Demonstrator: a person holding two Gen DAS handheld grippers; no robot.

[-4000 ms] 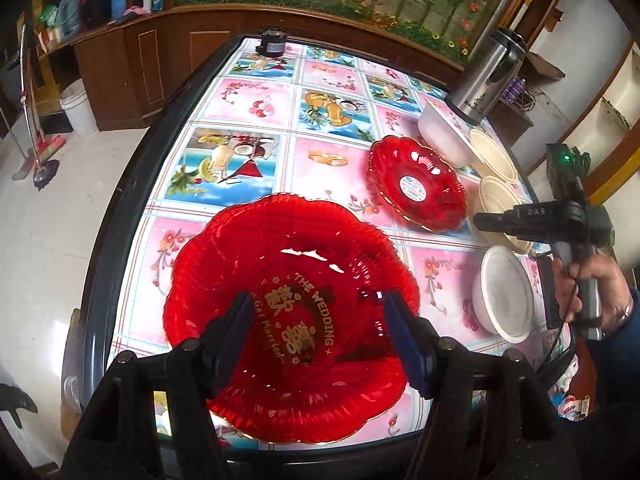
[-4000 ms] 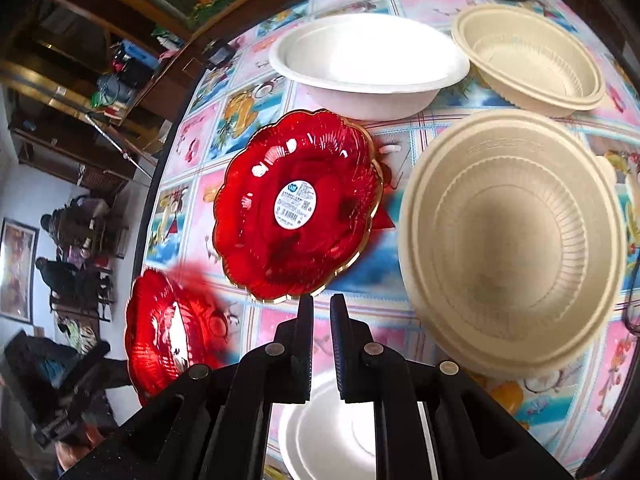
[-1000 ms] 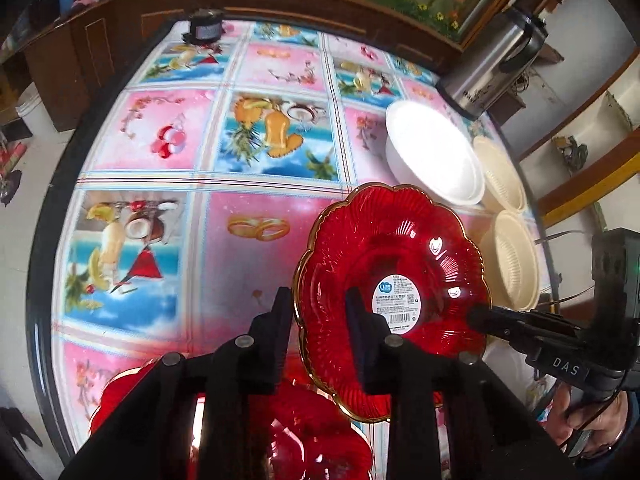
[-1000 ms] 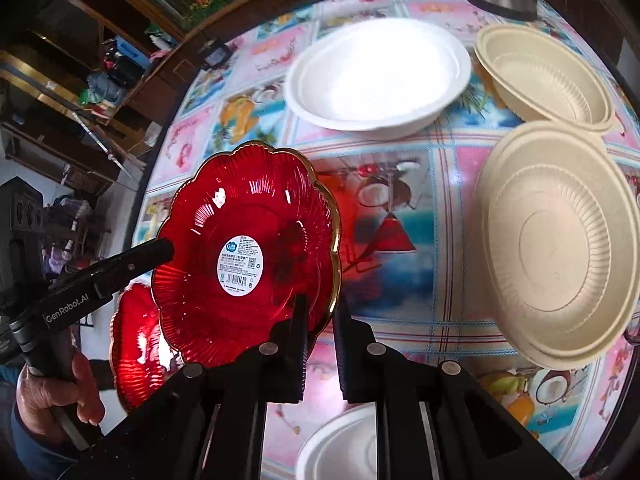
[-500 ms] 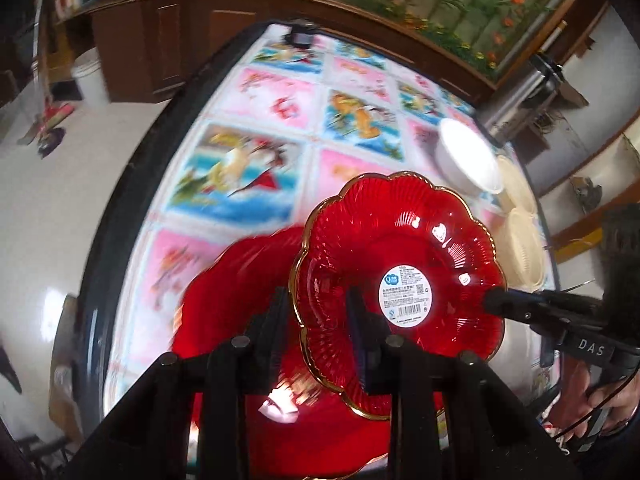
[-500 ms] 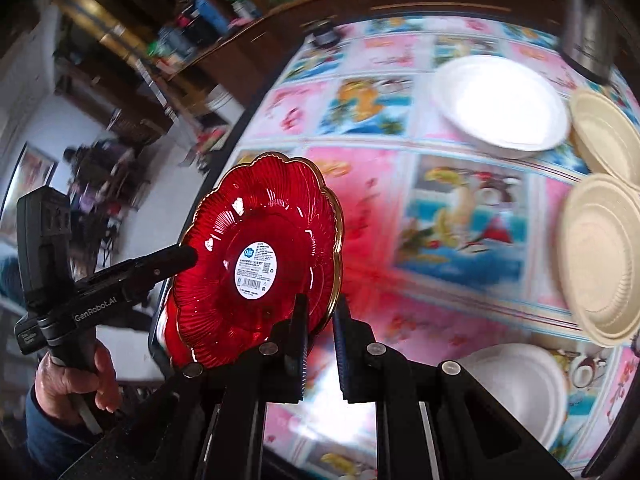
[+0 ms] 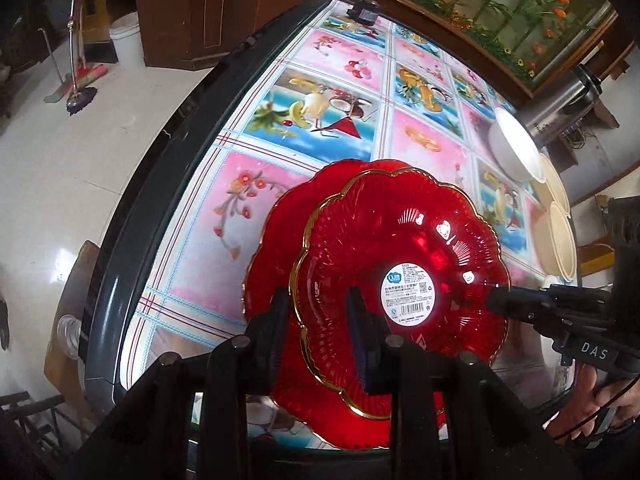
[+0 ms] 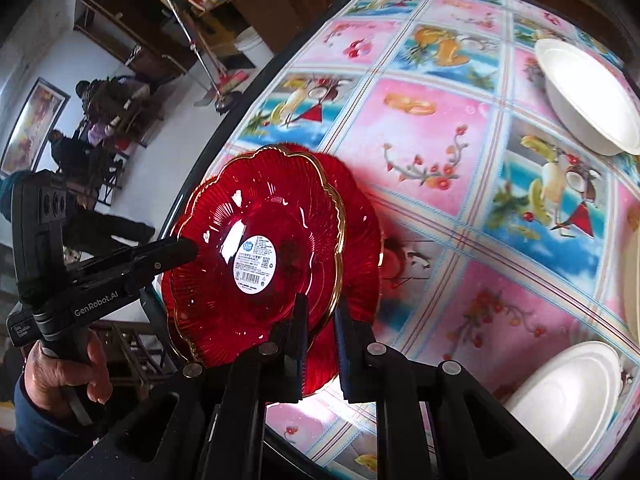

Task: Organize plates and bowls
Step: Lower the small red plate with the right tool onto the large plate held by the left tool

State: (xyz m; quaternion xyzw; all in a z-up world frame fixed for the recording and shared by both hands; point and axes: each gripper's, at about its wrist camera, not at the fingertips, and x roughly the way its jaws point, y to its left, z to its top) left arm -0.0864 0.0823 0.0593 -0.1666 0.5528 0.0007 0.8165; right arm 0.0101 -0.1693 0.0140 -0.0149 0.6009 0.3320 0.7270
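A small red gold-rimmed plate (image 7: 400, 256) with a white label is held by both grippers over a larger red plate (image 7: 276, 240) lying near the table's left edge. My left gripper (image 7: 318, 316) is shut on the small plate's near rim. My right gripper (image 8: 320, 322) is shut on its opposite rim (image 8: 256, 240). The large plate (image 8: 362, 224) shows beneath it in the right wrist view. Whether the small plate touches the large one I cannot tell.
A white bowl (image 7: 514, 148), two beige bowls (image 7: 562, 240) and a steel kettle (image 7: 560, 96) stand at the table's far right. Another white bowl (image 8: 568, 396) sits near the front edge. The table's dark rim (image 7: 160, 184) borders the floor at left.
Both grippers have carried the small red plate leftward from the middle of the table to above the large red plate.
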